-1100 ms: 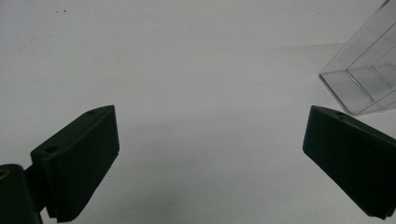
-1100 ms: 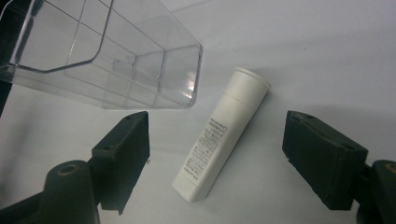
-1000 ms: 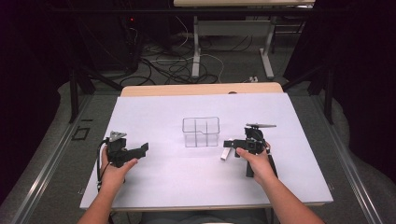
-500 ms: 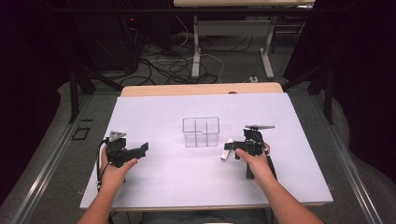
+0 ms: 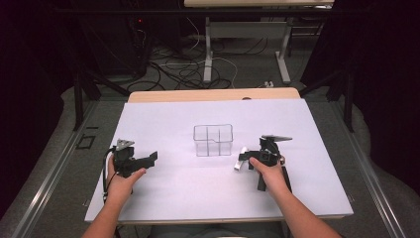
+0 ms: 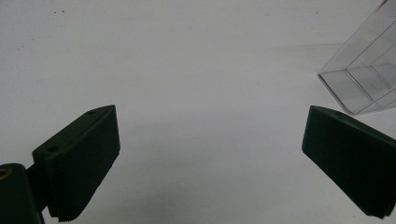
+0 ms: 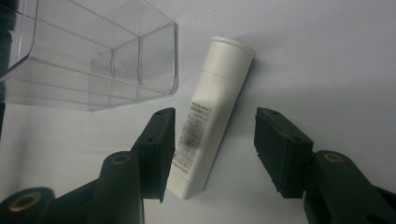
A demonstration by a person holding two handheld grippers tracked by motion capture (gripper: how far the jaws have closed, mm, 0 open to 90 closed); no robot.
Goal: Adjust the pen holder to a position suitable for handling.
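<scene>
Right gripper [image 7: 215, 140] low over the white tube [image 7: 210, 116], jaws straddling it and just been closing, tube between them. The left-hand pad in the right gripper view looks at or almost at the tube's side; the other pad stands clear with table showing in the gap. No grip yet.

Tube lies flat on the white table [image 5: 163, 198], just beside the near right corner of the clear bin [image 7: 93, 60], slanted, cap end pointing away from me.

Risks as I judge them: one pad arrives first, so the tube may get shoved sideways or roll before the second pad lands. It sits askew to the jaws, so a squeeze could twist it or pinch it off-centre. Smooth plastic may slip. The bin is close; a nudge could shift it.

Tube: white, small dark print on the body, round cap, flat crimped tail nearest me.

Left gripper [image 5: 132, 162] rests well off to the left, jaws wide, nothing in them.
</scene>
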